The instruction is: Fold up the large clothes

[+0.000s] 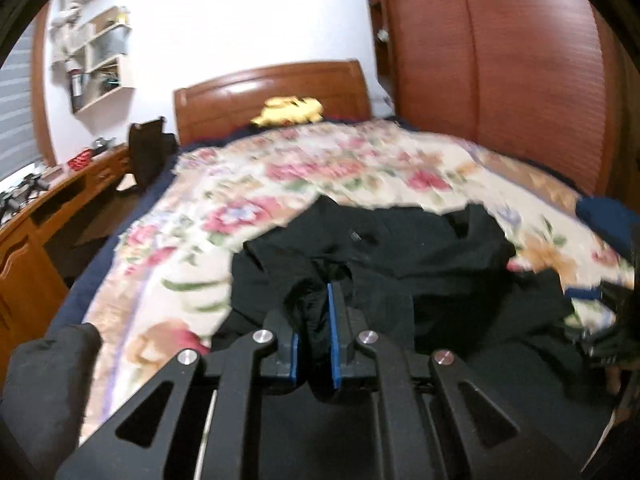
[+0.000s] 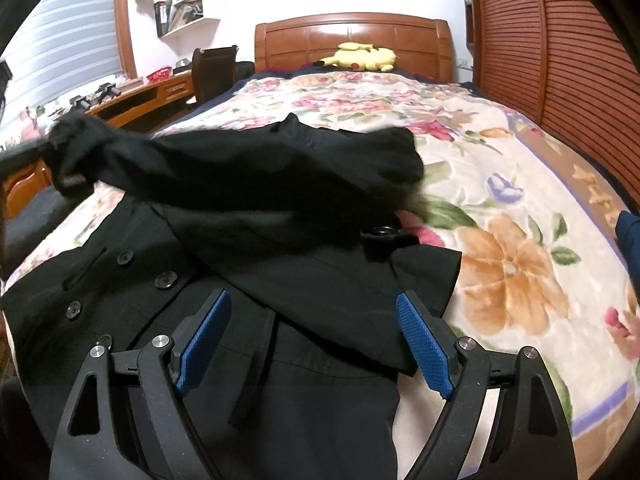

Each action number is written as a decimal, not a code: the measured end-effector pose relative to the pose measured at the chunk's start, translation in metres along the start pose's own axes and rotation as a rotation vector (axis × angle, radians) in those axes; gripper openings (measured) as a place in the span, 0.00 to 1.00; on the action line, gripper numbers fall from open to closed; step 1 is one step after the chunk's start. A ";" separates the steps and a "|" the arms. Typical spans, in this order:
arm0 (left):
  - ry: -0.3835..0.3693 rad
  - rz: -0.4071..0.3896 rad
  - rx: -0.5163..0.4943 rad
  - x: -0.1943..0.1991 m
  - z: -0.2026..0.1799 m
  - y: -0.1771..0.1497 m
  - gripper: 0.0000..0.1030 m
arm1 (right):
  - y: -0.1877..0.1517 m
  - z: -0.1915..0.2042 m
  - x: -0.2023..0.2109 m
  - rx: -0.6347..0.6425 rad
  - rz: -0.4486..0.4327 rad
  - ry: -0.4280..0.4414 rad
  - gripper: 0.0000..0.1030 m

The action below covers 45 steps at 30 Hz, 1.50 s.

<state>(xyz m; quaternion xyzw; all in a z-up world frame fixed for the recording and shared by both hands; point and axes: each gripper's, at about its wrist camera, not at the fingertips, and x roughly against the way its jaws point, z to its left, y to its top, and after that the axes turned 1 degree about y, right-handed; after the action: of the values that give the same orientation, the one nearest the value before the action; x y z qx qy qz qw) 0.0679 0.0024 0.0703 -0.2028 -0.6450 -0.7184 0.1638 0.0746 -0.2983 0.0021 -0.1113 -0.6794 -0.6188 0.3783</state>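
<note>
Black coat (image 2: pixel 248 320): we find it spread on the flowered bed (image 2: pixel 500 208). Our left gripper (image 1: pixel 316 312), jaws pinched on a coat fold, holds it raised. Our right gripper (image 2: pixel 312 336), jaws wide, grips nothing.

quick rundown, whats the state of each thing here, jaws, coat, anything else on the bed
left gripper: jaws shut on a bunch of black coat fabric
right gripper: jaws open, empty, over the coat
black coat: on the floral blanket, one part lifted
yellow plush toy: lying by the headboard
</note>
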 end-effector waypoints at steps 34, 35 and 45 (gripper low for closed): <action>-0.096 0.107 -0.059 0.059 0.013 -0.100 0.42 | -0.004 0.008 -0.007 0.028 0.016 -0.019 0.84; -0.100 0.093 -0.040 0.062 0.017 -0.096 0.43 | -0.004 0.009 -0.007 0.027 0.016 -0.020 0.84; 0.002 0.141 0.002 0.030 0.047 -0.090 0.45 | -0.005 0.009 -0.008 0.031 0.018 -0.021 0.84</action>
<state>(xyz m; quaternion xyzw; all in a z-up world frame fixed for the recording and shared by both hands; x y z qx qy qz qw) 0.0009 0.0598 0.0123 -0.2470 -0.6297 -0.7046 0.2147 0.0740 -0.2879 -0.0063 -0.1181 -0.6917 -0.6035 0.3786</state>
